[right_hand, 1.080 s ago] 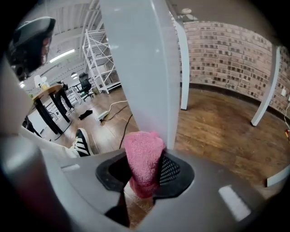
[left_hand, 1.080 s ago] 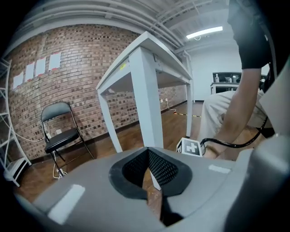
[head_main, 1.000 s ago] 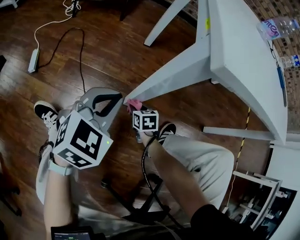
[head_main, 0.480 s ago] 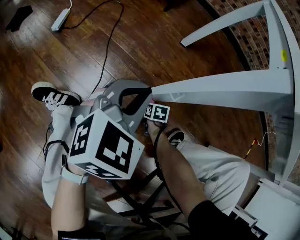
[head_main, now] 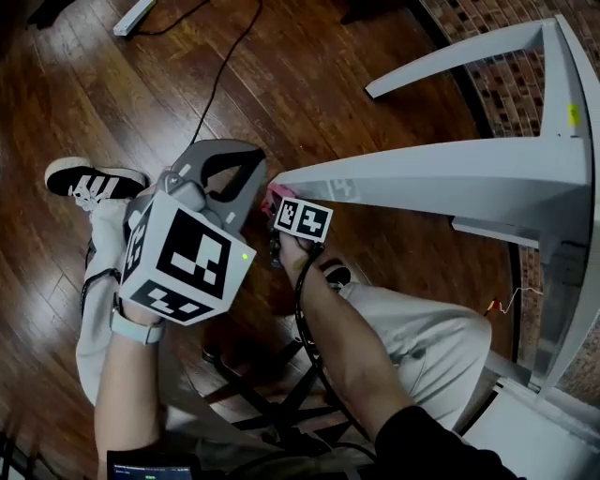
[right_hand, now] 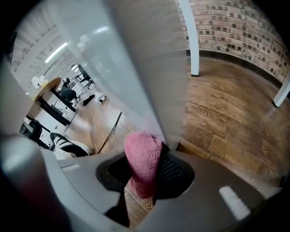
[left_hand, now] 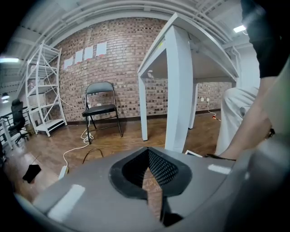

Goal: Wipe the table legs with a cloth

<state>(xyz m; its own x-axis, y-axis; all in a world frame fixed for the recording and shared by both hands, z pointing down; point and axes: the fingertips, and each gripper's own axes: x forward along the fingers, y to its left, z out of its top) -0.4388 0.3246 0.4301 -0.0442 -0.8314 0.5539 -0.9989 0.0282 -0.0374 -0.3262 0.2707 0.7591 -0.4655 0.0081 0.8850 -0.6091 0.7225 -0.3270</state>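
The white table (head_main: 562,141) stands over a dark wooden floor. One of its legs (head_main: 422,178) runs to its foot near my grippers. My right gripper (head_main: 279,206) is shut on a pink cloth (head_main: 277,195) and holds it against that foot. In the right gripper view the cloth (right_hand: 142,163) sticks up between the jaws of the right gripper (right_hand: 146,152) and touches the pale leg (right_hand: 136,68). My left gripper (head_main: 253,183) hangs just left of the foot, shut and empty. In its own view the left gripper (left_hand: 147,156) points at the leg (left_hand: 179,90).
A second table leg (head_main: 450,58) slants at the top right. A cable (head_main: 223,70) and a power strip (head_main: 136,14) lie on the floor. The person's shoe (head_main: 89,178) is at the left, a stool frame (head_main: 281,398) below. A folding chair (left_hand: 100,108) and a rack (left_hand: 41,90) stand by the brick wall.
The head camera has swung round. The left gripper's jaws have drawn a little left, off the leg's foot. The pink cloth shows again at the foot, still held by the right gripper.
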